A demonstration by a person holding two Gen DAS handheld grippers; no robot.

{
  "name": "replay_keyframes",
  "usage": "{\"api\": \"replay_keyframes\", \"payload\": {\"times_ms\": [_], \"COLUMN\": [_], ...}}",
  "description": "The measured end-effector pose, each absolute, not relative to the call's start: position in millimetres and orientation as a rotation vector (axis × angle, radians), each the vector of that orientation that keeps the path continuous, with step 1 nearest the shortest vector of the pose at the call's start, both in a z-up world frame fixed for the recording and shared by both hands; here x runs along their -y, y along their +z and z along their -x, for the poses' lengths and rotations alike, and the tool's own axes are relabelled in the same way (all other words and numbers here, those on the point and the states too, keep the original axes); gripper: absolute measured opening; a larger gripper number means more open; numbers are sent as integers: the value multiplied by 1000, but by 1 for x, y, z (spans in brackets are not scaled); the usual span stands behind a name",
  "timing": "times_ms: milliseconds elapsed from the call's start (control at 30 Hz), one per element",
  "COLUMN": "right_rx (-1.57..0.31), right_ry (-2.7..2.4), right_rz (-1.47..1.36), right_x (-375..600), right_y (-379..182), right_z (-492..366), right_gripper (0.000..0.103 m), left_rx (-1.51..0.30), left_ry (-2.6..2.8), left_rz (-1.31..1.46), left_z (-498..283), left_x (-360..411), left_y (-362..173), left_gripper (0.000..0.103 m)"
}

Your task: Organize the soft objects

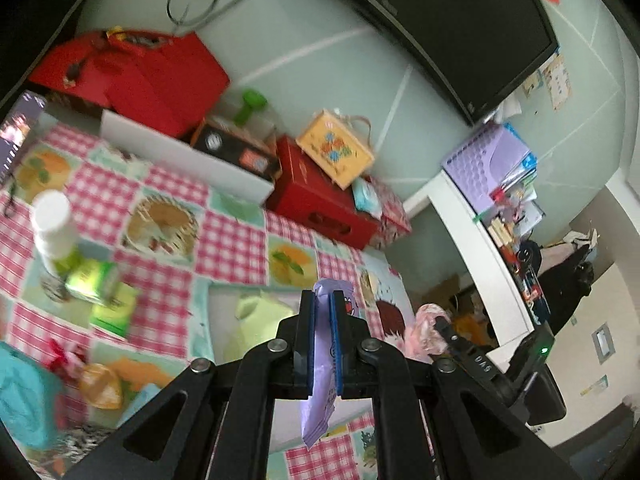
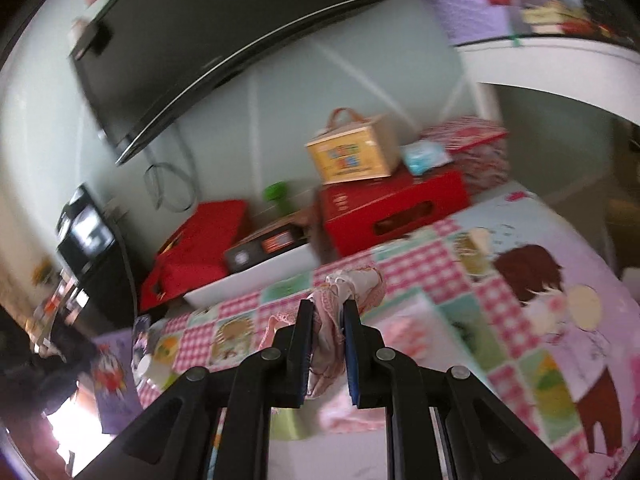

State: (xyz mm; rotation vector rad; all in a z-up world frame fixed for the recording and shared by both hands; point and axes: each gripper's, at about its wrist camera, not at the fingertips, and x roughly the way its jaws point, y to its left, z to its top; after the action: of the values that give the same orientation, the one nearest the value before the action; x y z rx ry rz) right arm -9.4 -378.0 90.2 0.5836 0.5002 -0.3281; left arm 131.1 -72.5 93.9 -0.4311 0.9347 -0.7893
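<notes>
My left gripper [image 1: 323,296] is shut on a thin purple pouch [image 1: 322,364] that hangs down between the blue pads, above the patchwork tablecloth [image 1: 168,216]. My right gripper [image 2: 329,306] is shut on a bunched pink lace cloth [image 2: 332,332], held above the same cloth-covered table [image 2: 440,280]. The right gripper and its pink cloth [image 1: 428,328] show at the right in the left wrist view. A pale green soft item [image 1: 256,320] lies on the table below the left gripper.
Red boxes [image 1: 320,196], a yellow handled box [image 1: 336,152] and a white tray [image 1: 184,156] line the back wall. A white bottle [image 1: 54,224], green packets [image 1: 104,292] and a teal item [image 1: 24,392] sit at the left. A monitor [image 1: 460,16] hangs above.
</notes>
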Motion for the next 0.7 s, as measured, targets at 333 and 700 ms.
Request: {"api": "replay_keyframes", "payload": {"times_ms": [333, 700], "right_rx": [-566, -767], "right_ry": [-443, -482], "right_rz": [-614, -612], "right_x": [411, 420], "right_y": [62, 4], "right_z": [16, -14], "right_gripper": [16, 16], "left_rx": [-1080, -1127], "left_ry": [-772, -610], "left_rz": [472, 447], "left_z": [-151, -181], "left_x": [117, 113], "left_y": [14, -37], "left_gripper": [7, 7]}}
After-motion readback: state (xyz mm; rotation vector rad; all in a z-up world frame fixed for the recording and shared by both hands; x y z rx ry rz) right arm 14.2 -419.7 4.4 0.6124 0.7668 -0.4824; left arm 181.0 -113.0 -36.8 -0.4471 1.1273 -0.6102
